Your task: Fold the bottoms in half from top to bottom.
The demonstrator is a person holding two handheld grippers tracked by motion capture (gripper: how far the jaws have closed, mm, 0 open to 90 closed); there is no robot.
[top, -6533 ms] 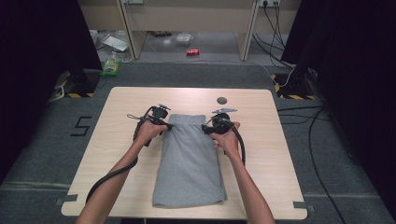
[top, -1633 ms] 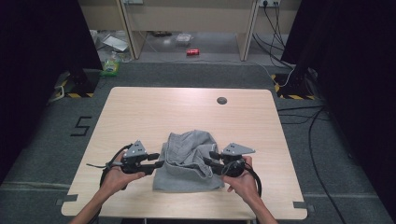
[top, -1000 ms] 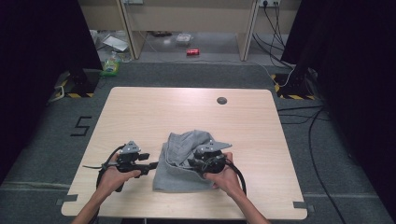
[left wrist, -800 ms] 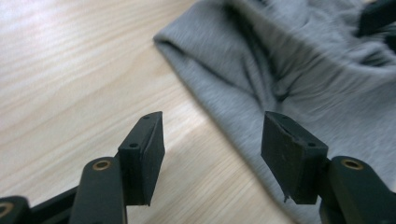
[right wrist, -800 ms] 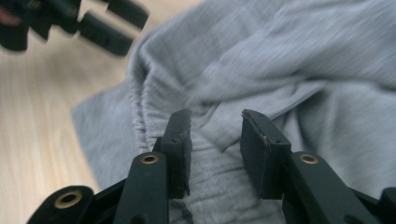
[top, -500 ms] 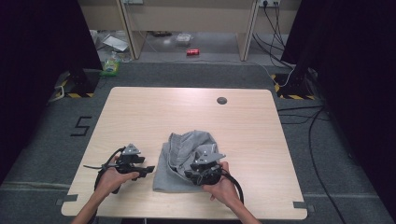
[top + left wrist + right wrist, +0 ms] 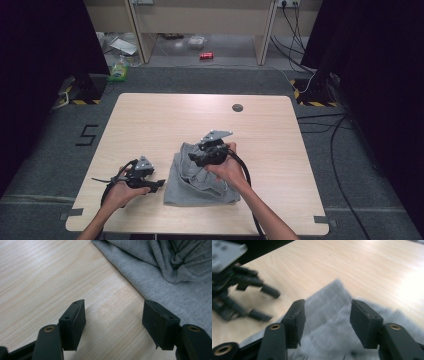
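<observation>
Near the front edge of the table [image 7: 150,115] lies the grey cloth [image 7: 200,185], folded and rumpled. My right gripper [image 7: 192,159] hovers over its far part, jaws just opened, spread, pinching nothing. My left gripper [image 7: 159,185] rests just beside the cloth's left edge, jaws also just widened, bare wood between them.

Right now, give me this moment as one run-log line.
work: folding grey cloth | left gripper: open, empty, on table beside cloth | right gripper: jaws just opened, nothing clamped, over cloth | cloth: bunched, lying on table
</observation>
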